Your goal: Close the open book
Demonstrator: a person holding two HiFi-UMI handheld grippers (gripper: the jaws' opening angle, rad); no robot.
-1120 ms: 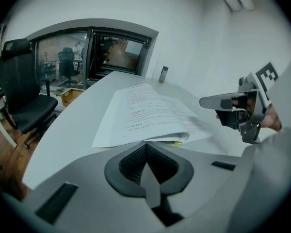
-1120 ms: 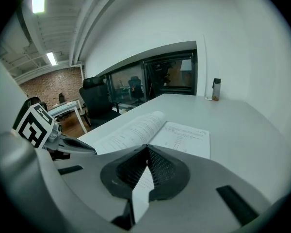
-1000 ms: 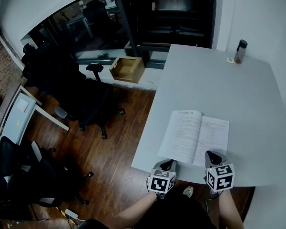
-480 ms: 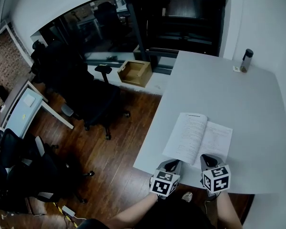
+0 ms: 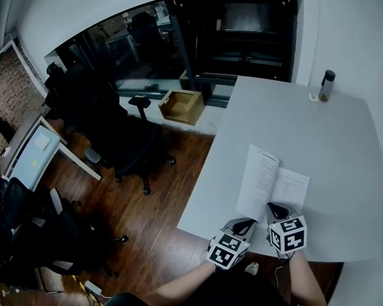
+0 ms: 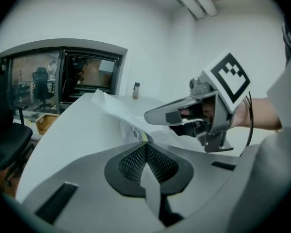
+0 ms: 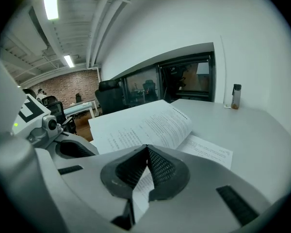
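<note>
Head view looks down on a pale grey table [image 5: 313,129] that stands against a white wall, beside a dark wood floor [image 5: 163,199]. The book [image 5: 287,185] lies open close to the table's near edge; its right half is flat on the surface and its left half is lifted and stands steeply.

The left gripper [image 5: 242,224] has its jaws pinched together on the near edge of that raised left half. The right gripper [image 5: 276,210] sits just beside it over the flat right page, jaws pressed together; whether a sheet is caught between them I cannot tell.

A dark bottle [image 5: 327,85] stands upright at the table's far corner, well apart from the book. On the floor past the table's far left corner lies an open wooden box [image 5: 182,106], and black office chairs [image 5: 118,139] stand near it. A small desk [image 5: 29,153] stands further left. Dark glass panes [image 5: 242,34] fill the far wall. The right gripper view shows a brick wall [image 7: 70,87] and ceiling strip lights [image 7: 51,1].
</note>
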